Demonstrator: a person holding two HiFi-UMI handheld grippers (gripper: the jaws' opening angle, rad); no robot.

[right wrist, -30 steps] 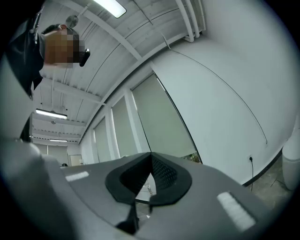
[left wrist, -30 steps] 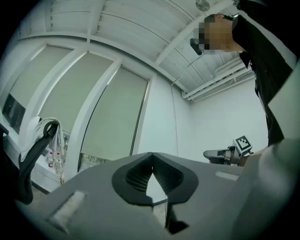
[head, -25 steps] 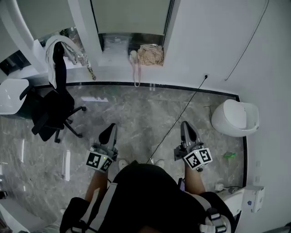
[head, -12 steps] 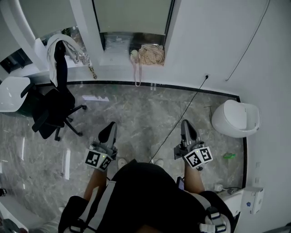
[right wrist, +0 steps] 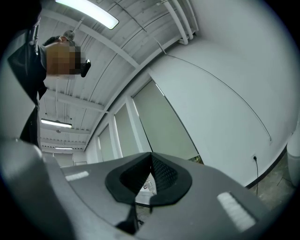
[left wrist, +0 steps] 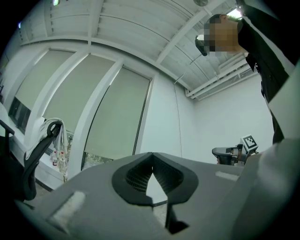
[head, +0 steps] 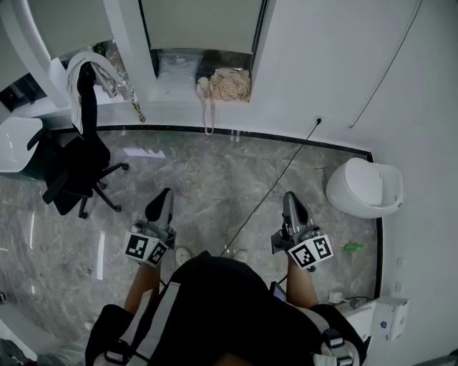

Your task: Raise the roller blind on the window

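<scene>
Both grippers are shut and empty. Left gripper (head: 162, 199): jaws pressed together at the tips, nothing between them, as the left gripper view confirms (left wrist: 152, 158). Right gripper (head: 291, 200): jaws likewise closed to the tips with nothing held, as the right gripper view confirms (right wrist: 151, 158). In the head view I hold the left gripper at 7 o'clock and the right gripper at 5 o'clock, both over the floor (head: 207, 186) and both aimed toward 12 o'clock, well apart from the window. The blind (head: 204, 21) sits at 12 o'clock. It is lowered over most of the pane, with a narrow strip of glass uncovered above the sill (head: 179, 107). The left gripper view shows the blind (left wrist: 117, 117) ahead at 11 o'clock above the closed jaws; the right gripper view shows it (right wrist: 166, 122) at 12 o'clock. Neither gripper touches the blind. A net bag (head: 230, 84) lies on the sill below the blind, its strap hanging over the edge. A chair (head: 71, 168) stands at 9 o'clock with a cloth (head: 86, 68) draped above it. A white bin (head: 365, 187) stands at 3 o'clock against the wall. A thin cable (head: 275, 182) runs from a wall socket at 1 o'clock down across the floor toward my feet.
</scene>
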